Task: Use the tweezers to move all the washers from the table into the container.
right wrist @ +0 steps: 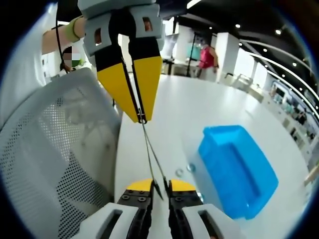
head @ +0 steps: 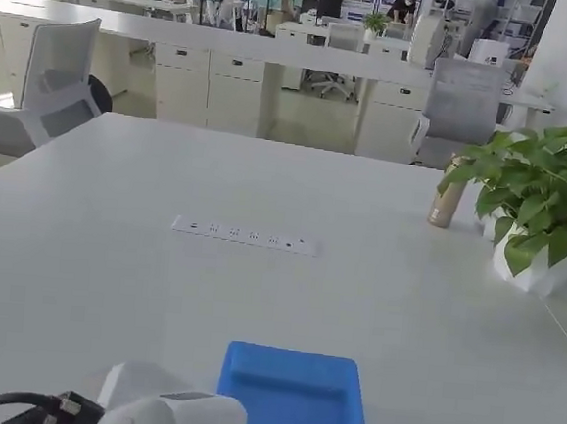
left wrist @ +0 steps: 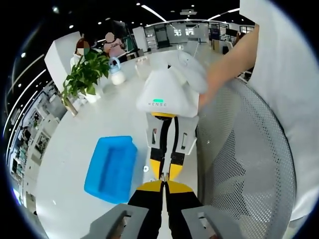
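At the near edge of the table (head: 113,258) the two grippers faced each other with the tweezers (right wrist: 149,149) strung between them. The left gripper (left wrist: 164,185) had its yellow jaws pressed together on the tweezers' joined end. The right gripper (right wrist: 160,188) had its jaws drawn in on the two thin legs, with just a slit between the tips. A mesh chair (right wrist: 60,159) stood close beside both tools, and a bare arm (left wrist: 224,69) reached over it.

Two washers (right wrist: 191,168) lay on the table, just beside the container (right wrist: 234,164) and near the tweezers. The container was blue, shallow and had nothing in it. From the head view, a gripper's white body (head: 169,414) sat just left of it; I couldn't tell which one.

Farther out, a power strip (head: 245,236) lay mid-table. Far right stood a bottle (head: 447,195) and, next to it, a potted plant (head: 546,188).
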Action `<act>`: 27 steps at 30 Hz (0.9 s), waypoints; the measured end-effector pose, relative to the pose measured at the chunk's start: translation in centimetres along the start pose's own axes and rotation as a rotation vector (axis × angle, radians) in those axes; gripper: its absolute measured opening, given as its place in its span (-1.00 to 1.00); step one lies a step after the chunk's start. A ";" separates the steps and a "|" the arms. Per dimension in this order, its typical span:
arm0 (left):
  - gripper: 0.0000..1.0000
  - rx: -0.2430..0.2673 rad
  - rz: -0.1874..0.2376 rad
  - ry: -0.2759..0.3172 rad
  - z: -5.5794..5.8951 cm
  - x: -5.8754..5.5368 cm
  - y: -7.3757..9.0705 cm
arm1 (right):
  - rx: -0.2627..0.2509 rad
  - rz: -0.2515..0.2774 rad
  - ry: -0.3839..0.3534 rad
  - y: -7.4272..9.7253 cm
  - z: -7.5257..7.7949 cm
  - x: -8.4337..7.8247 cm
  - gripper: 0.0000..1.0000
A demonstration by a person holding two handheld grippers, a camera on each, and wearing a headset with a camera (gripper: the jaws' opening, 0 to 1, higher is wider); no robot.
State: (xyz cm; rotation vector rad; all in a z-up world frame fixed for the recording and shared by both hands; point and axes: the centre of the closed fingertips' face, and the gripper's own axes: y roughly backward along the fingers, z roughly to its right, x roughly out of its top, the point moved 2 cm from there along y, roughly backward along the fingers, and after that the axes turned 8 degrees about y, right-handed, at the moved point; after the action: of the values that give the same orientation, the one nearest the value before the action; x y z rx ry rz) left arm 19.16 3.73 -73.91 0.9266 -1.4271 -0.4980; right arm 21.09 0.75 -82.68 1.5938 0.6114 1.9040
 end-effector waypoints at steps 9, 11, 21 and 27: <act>-1.00 -0.010 -0.023 -0.026 -0.6 0.3 -0.1 | 0.010 0.030 -0.025 -0.7 0.3 0.5 -0.86; -1.00 -0.020 -0.023 -0.018 -0.7 0.3 -0.4 | 0.021 0.026 -0.030 -0.8 0.3 0.2 -0.85; -1.00 -0.086 -0.014 0.018 -1.7 1.0 -1.3 | 0.044 0.110 -0.080 0.0 1.0 1.6 -0.80; -1.00 -0.115 -0.026 0.032 -2.2 1.2 -1.9 | 0.100 0.096 -0.046 0.9 1.1 2.0 -0.90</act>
State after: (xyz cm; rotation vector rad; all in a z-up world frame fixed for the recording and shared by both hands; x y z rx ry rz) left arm 21.90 2.21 -74.45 0.8577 -1.3450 -0.5761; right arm 21.83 1.44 -80.46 1.7544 0.6299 1.9267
